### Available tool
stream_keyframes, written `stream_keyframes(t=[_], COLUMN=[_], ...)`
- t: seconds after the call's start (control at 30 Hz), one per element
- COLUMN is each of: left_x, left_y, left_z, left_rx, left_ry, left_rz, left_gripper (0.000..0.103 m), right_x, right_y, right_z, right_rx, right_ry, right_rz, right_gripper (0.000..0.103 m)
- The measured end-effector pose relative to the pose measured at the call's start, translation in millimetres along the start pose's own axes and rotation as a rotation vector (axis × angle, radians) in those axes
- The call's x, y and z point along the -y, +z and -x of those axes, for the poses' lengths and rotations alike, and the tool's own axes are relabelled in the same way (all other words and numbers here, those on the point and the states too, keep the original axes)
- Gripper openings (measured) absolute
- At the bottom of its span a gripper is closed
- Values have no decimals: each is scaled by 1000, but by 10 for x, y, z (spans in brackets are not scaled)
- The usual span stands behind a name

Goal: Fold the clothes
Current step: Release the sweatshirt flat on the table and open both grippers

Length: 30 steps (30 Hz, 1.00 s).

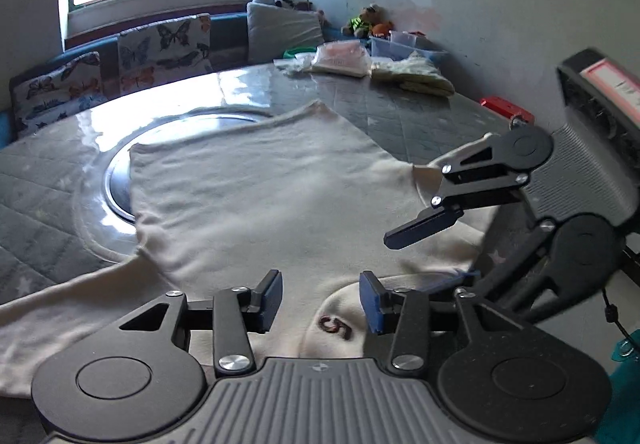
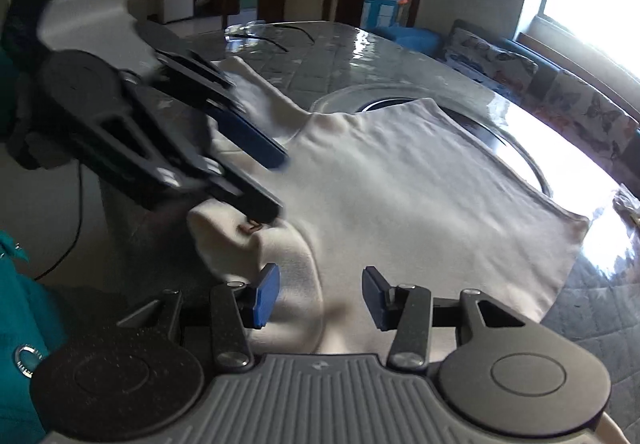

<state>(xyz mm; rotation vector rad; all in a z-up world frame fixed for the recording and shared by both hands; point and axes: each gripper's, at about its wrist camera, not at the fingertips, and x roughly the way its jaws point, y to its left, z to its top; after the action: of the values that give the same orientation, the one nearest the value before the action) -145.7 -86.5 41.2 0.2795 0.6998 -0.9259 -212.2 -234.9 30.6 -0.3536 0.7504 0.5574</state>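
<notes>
A: Where, the garment, and how far folded?

B: White long-sleeved top, spread flat on a quilted table under a glossy clear cover, partly over a round metal inset. No fold visible as yet; body smooth, collar with a small printed "5" nearest the cameras. Nearly everything left to do, by the look of it: sleeves in, then body doubled.

A: Which way pointing?

B: Long axis from collar, close to the near table edge, away toward the hem on the far side near the window. One sleeve trailing out to the left in the left wrist view.

A: And the claws?

B: Left gripper spread, hovering over the collar, nothing pinched. Right gripper likewise spread above the neckline and shoulder, pads clear of cloth. Both apparently poised for a first grasp at the shoulders.
</notes>
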Motion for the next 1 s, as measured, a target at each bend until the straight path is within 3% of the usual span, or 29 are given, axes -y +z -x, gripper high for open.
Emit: stream_keyframes(t=[0.17,0.47,0.67,0.73,0.87,0.9,1.0], left_x=[108,104,75,48,-2,-25,-99], left_y=[-88,-162,-146,-128,-68,-46,8], left_z=[-118,-103,-40,9,63,67,80], left_rx=[-26,-24,-15,-9,0,0,-5], left_ry=[-10,-24,-20,-15,26,46,106], left_rz=[-44,-30,-4,16,54,70,118], left_gripper=[45,46,48,50,59,61,75], right_x=[61,436,514,505,468,455,422], right_y=[34,-72,-133,-123,-69,-55,-53], right_z=[117,145,45,64,63,37,-6], right_rx=[17,1,-41,-26,5,5,4], right_ry=[-2,-42,-60,-57,-57,-59,-61], right_rz=[-14,-178,-210,-218,-237,-244,-260], right_gripper=[47,48,51,56,61,68,71])
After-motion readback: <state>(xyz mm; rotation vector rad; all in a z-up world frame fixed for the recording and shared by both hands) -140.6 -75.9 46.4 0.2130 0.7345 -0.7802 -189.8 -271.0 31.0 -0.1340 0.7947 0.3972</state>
